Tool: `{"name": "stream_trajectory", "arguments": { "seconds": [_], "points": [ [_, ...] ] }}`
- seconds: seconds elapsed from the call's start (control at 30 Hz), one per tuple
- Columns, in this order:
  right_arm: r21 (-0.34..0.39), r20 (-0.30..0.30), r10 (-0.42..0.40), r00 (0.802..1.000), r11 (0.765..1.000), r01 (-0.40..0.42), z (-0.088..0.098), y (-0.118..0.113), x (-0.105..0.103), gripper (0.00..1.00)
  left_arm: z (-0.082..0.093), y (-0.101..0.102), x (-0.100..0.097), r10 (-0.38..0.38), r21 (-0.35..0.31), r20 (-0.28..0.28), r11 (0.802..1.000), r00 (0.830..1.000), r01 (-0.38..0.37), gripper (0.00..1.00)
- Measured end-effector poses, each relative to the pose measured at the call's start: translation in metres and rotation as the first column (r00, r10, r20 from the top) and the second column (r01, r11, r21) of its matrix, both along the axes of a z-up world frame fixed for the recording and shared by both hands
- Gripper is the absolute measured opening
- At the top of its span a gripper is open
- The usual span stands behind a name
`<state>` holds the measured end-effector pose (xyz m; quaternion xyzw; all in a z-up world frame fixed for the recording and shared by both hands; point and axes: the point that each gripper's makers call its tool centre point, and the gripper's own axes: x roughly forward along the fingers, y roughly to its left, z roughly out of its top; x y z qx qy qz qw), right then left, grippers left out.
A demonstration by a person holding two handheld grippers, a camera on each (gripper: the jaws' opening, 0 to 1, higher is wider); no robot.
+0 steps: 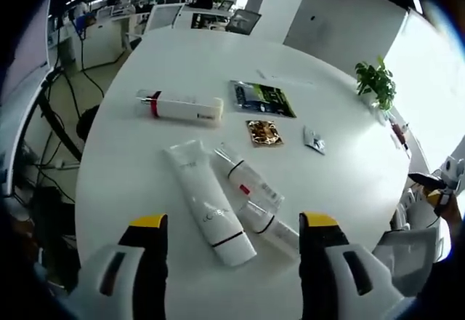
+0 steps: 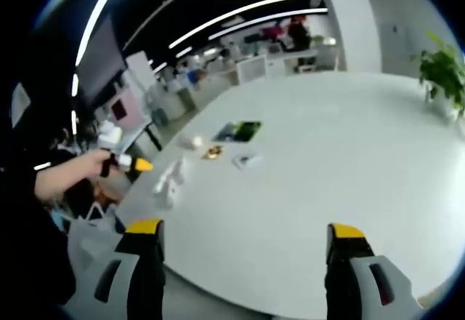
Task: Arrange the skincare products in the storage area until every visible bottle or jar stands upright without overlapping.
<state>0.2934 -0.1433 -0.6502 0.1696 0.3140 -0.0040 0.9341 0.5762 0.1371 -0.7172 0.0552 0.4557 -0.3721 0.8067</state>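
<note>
The white tabletop (image 1: 145, 189) carries every product lying flat, so none yet stands upright. Nearest the left gripper (image 1: 236, 236), whose jaws are spread and bare, lies the big tube (image 1: 207, 202). It reads "L'ORÉAL", as far as I can tell. Two slimmer tubes (image 1: 247, 178) lie just beside it, touching it near the caps. A boxy tube (image 1: 182, 107) with a red band rests well apart. The green sachet (image 1: 261, 98), brown sachet (image 1: 264, 132) and small packet (image 1: 314, 141) have print too small to read. The right gripper (image 2: 243, 251) hangs spread and bare over bare tabletop, well apart from the products, probably waiting.
</note>
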Motion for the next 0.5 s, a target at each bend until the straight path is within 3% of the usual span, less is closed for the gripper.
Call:
{"name": "stream_trajectory", "arguments": {
  "seconds": [0.33,0.5],
  "points": [
    [0.005,-0.019,-0.011,1.000,1.000,0.011,-0.006,-0.002,-0.003,0.95,-0.012,0.001,0.009,0.027,0.014,-0.024,1.000,0.999,-0.026,0.67],
    [0.006,-0.025,-0.007,1.000,1.000,0.007,-0.006,-0.002,-0.001,0.95,-0.022,-0.001,0.013,0.044,0.017,-0.041,0.999,0.998,-0.044,0.61]
  ]
}}
